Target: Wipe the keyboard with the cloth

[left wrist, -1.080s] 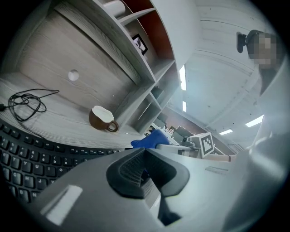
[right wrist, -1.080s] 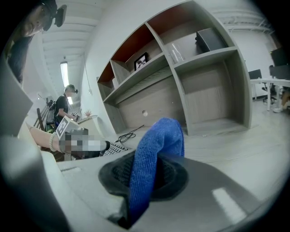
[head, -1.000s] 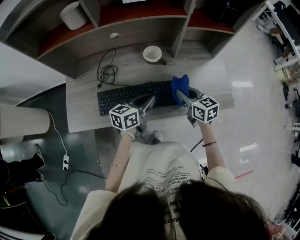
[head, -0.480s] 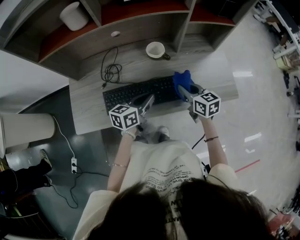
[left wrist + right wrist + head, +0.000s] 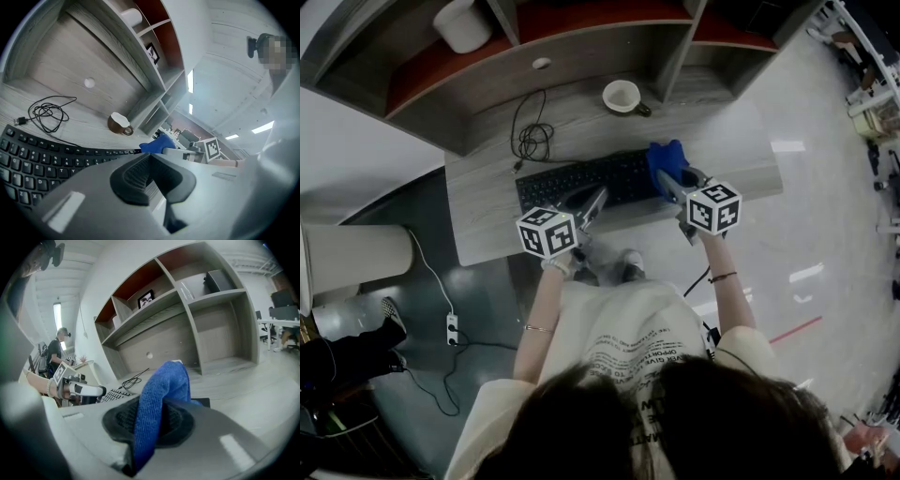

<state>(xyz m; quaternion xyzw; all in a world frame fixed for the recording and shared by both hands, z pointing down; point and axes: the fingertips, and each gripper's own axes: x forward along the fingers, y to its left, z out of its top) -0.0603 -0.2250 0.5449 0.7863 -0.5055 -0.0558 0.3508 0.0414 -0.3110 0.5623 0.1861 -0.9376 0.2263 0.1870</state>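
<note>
A black keyboard lies across the grey desk. My right gripper is shut on a blue cloth, which stands up over the keyboard's right end. In the right gripper view the cloth runs between the two pads and rises above them. My left gripper hovers by the keyboard's front edge near its middle, shut with nothing in it. In the left gripper view the pads meet, with the keyboard below and the cloth beyond.
A brown mug with a white inside stands at the back of the desk, and a coiled black cable lies left of it. Shelf compartments rise behind the desk, one holding a white cylinder. The desk's front edge is just beneath both grippers.
The head view has shifted, so the desk sits a little further right and up. Both grippers hold nearly the same places over the keyboard, the cloth still clamped.
</note>
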